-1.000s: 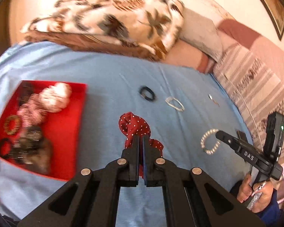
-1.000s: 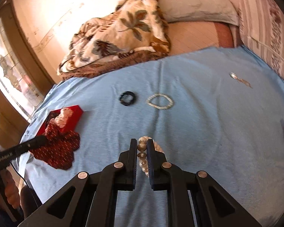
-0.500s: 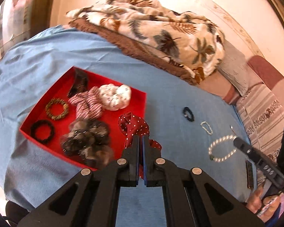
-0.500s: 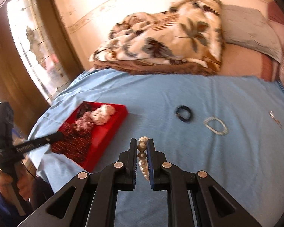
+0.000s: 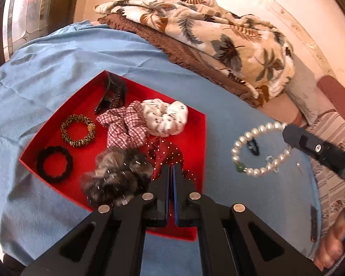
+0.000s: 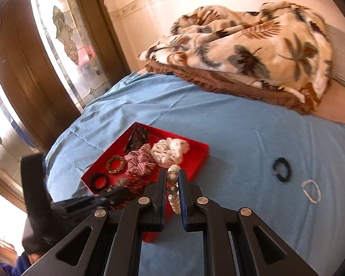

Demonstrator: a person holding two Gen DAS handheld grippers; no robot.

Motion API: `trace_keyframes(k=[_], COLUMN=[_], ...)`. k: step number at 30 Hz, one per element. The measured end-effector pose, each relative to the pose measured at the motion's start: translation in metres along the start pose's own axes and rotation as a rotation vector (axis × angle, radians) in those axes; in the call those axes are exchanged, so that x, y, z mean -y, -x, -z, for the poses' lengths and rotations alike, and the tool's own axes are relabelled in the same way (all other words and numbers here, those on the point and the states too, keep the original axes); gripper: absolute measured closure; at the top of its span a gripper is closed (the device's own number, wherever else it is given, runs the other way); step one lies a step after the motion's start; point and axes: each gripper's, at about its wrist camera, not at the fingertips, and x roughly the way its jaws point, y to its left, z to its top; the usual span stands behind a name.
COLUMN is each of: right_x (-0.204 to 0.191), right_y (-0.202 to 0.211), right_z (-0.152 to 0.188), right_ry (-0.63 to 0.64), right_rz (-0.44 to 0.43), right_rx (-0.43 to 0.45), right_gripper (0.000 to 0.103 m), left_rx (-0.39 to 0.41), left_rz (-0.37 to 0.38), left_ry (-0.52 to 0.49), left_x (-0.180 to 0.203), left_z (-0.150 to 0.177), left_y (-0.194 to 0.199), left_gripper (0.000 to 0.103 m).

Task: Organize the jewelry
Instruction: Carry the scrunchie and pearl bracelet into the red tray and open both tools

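My left gripper (image 5: 172, 169) is shut on a dark red dotted scrunchie (image 5: 164, 153) and holds it over the right part of the red tray (image 5: 202, 142). My right gripper (image 6: 172, 174) is shut on a pearl bracelet (image 6: 173, 189), just right of the tray (image 6: 199, 155). In the left wrist view the bracelet (image 5: 257, 148) hangs from the right gripper's tip (image 5: 289, 133) above the blue sheet. The tray holds several scrunchies and hair ties, among them a white one (image 5: 165, 117) and a checked one (image 5: 124, 126).
A black hair tie (image 6: 281, 166) and a small white bead bracelet (image 6: 311, 191) lie on the blue bedsheet (image 6: 241, 138) to the right. A leaf-print blanket (image 6: 253, 48) is heaped at the back. A window and wooden frame (image 6: 64, 46) stand at left.
Both grippers have moved left toward the red tray. The dotted scrunchie now hangs over the tray's inside, and the pearl bracelet has come close to the tray's right edge.
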Motion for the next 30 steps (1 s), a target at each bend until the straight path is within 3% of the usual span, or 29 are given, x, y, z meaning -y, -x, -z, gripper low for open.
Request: trace_keyframes(k=[10, 21, 25, 30], right_x=[-0.010, 0.012, 0.016, 0.020], right_y=[-0.083, -0.132, -0.136, -0.137], right_z=[-0.011, -0.007, -0.006, -0.003], right_ry=[-0.029, -0.058, -0.057, -0.082], right_rz=[-0.050, 0.028, 0.038, 0.049], right_rx=[-0.122, -0.199, -0.204, -0.201], right_gripper=[0.092, 0.092, 0.091, 0.090], left_rx=[-0.114, -0.108, -0.105, -0.081], left_rz=[0.017, 0.014, 0.015, 0.012], left_ry=[-0.023, -0.007, -0.011, -0.025], left_x=[0.001, -0.004, -0.001, 0.003], left_z=[0.019, 0.019, 0.018, 0.016], left_y=[-0.022, -0.011, -0.007, 0.003], left_gripper=[0.100, 0.100, 0.095, 0.073])
